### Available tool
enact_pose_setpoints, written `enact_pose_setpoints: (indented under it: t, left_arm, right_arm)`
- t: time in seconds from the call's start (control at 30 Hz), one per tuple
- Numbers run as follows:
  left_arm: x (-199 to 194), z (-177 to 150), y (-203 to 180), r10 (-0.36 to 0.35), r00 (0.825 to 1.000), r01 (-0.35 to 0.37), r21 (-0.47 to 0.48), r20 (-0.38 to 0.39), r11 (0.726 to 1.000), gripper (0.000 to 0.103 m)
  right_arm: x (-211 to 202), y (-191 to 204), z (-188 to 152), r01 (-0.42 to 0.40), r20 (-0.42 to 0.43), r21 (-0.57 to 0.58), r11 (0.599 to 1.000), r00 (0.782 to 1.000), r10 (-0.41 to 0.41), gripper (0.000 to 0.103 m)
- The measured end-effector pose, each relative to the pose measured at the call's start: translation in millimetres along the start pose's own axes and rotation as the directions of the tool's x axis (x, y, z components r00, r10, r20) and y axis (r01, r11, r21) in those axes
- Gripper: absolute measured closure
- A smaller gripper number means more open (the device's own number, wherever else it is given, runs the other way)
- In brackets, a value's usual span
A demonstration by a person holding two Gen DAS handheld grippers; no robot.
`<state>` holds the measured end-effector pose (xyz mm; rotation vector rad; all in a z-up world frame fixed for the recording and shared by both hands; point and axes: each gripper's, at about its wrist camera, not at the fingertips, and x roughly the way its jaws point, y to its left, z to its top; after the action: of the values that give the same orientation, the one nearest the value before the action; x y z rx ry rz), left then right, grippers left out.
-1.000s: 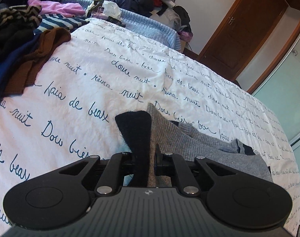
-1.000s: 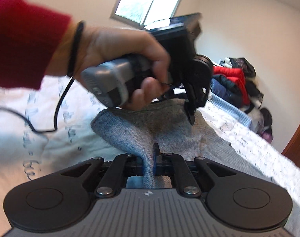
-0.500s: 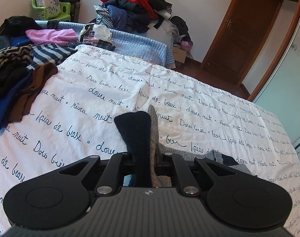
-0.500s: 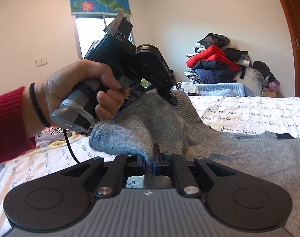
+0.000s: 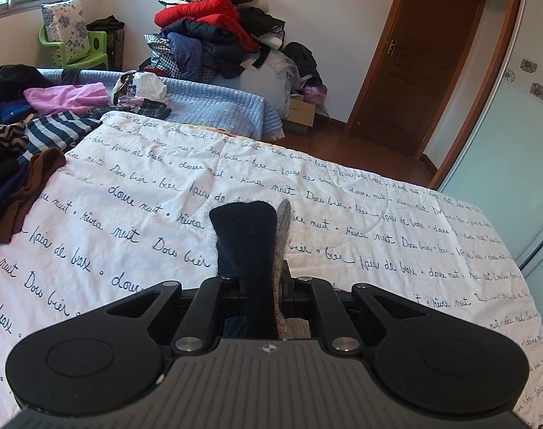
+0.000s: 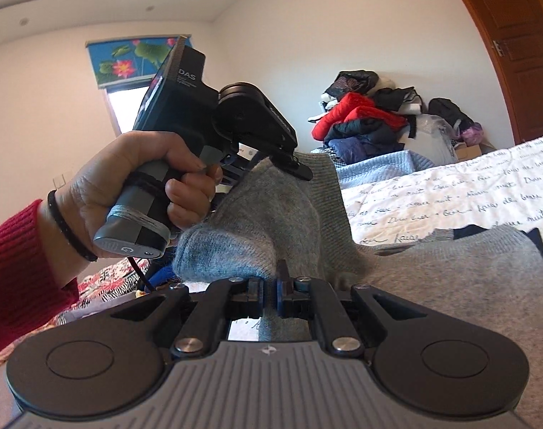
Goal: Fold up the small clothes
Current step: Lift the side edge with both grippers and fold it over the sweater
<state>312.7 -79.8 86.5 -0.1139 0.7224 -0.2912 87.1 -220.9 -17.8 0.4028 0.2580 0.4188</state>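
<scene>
Knitwear fills the gap of both grippers. Seen from the left wrist, the left gripper (image 5: 262, 282) has its 2 fingers closed on a bunched strip of the grey sweater (image 5: 283, 228), whose dark navy inner side faces the camera and pokes up past the fingertips, with a thin grey edge standing just to its right. Below and beyond it lies the white bedspread (image 5: 128, 214) printed with blue cursive writing, and the clamped cloth is held above that surface, not lying on it. From the right wrist, the right gripper (image 6: 270, 293) is pinched on a fold of the same grey sweater (image 6: 450, 286): a narrow band of knit runs down between the blue pads, a rounded hump of fabric bulges up to the left of the fingers, and a wide grey panel spreads to the right. Higher in that view the left hand (image 6: 128, 182), in a red sleeve with a black wristband, grips the handle of the left gripper (image 6: 296, 169), whose tip bites the raised grey edge. Heaped clothes (image 5: 214, 35) sit by the far wall, near a wooden door (image 5: 436, 60).
</scene>
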Motion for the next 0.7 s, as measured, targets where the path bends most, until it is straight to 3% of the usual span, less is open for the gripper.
enact_pose_setpoints:
  t: [0.3, 0.7]
  left_arm:
    - [16, -15, -63, -0.043, 0.999, 0.045, 0.073, -0.028, 0.996, 0.092]
    - [57, -52, -132, -0.09, 0.988, 0.109, 0.167, -0.123, 0.98, 0.092]
  right_arm:
    - [-26, -46, -3, 0.038, 0.02, 0.146, 0.989, 0.999, -0.041, 0.096]
    - [-55, -81, -15, 0.103, 0.011, 0.238, 0.966, 0.994, -0.109, 0.096]
